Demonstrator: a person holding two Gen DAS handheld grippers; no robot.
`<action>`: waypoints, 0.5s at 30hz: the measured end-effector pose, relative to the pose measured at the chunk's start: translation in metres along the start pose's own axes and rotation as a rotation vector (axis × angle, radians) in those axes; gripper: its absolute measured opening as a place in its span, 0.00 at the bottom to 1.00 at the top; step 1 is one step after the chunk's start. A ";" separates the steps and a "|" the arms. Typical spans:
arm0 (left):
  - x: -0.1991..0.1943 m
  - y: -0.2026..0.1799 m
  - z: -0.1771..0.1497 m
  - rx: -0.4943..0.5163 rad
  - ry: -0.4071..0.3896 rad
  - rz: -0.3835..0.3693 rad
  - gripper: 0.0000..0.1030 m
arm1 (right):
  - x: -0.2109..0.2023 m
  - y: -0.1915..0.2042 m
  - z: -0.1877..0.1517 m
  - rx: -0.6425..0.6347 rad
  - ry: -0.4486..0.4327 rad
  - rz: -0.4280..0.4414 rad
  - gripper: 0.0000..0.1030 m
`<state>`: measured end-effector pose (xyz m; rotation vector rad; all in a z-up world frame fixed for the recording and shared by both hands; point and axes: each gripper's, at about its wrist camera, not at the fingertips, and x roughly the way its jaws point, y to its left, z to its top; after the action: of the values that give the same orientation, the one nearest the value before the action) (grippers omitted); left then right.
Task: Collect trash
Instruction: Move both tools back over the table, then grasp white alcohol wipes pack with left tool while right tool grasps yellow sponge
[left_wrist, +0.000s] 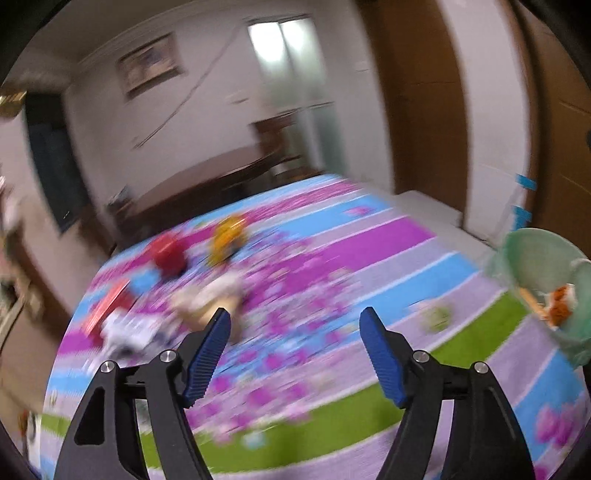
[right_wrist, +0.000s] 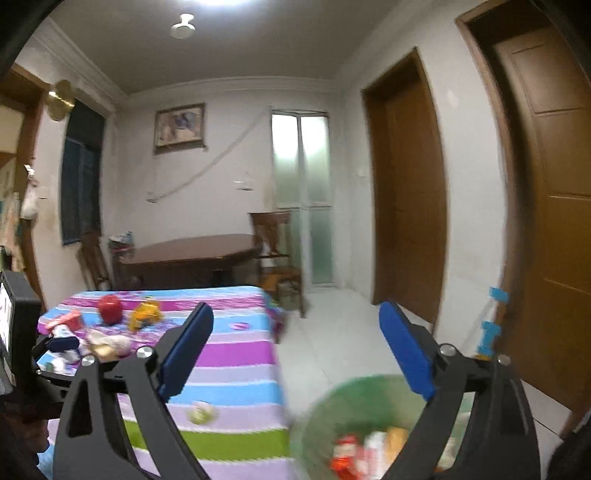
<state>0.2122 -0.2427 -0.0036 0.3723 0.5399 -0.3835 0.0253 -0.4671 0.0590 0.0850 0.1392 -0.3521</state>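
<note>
Both views are motion-blurred. My left gripper is open and empty above a striped tablecloth. On the cloth lie a red round object, a yellow wrapper, a beige crumpled piece, white and red packaging and a small green-white item. A green trash bin with scraps inside stands at the right. My right gripper is open and empty, held above the bin beside the table; the red object and yellow wrapper show at the left.
A dark wooden table and chair stand behind the striped table. Brown doors line the right wall. White tiled floor lies between table and doors. The left gripper's body shows at the left edge.
</note>
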 end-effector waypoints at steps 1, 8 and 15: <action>0.000 0.019 -0.007 -0.026 0.011 0.026 0.71 | 0.006 0.008 -0.001 -0.005 0.008 0.022 0.87; 0.007 0.157 -0.053 -0.222 0.113 0.175 0.72 | 0.053 0.085 -0.015 -0.084 0.126 0.243 0.91; 0.020 0.261 -0.068 -0.474 0.193 0.124 0.77 | 0.097 0.158 -0.042 -0.170 0.332 0.489 0.91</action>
<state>0.3152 0.0070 -0.0069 -0.0166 0.7705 -0.0922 0.1652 -0.3476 0.0128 0.0071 0.4662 0.1662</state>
